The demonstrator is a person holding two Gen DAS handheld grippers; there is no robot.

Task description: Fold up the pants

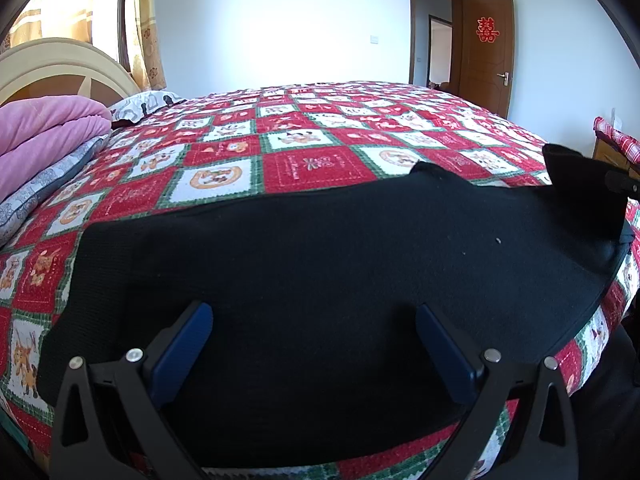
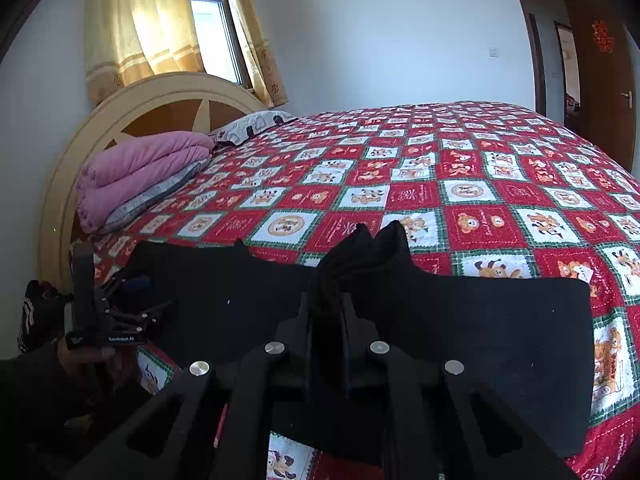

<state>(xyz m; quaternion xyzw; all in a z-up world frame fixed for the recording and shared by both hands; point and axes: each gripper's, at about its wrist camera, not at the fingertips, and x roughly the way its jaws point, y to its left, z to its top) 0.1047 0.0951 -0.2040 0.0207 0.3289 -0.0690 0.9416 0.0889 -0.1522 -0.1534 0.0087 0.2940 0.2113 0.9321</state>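
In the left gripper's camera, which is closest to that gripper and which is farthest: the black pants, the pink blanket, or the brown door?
From the left gripper, nearest first:
1. Black pants: right under the open fingers, lying on the bed.
2. Pink blanket: folded at the left, by the headboard.
3. Brown door: on the far wall, past the bed, upper right.

Left wrist view is riding low and close over the black pants (image 1: 320, 264), looking across the bed (image 1: 304, 152) toward the far wall and door (image 1: 486, 48). Right wrist view is sitting slightly farther back — angling leftward toward the headboard (image 2: 132, 120) and window (image 2: 212, 28). Both are sharing the pants, quilt, pink blanket (image 2: 136, 172).
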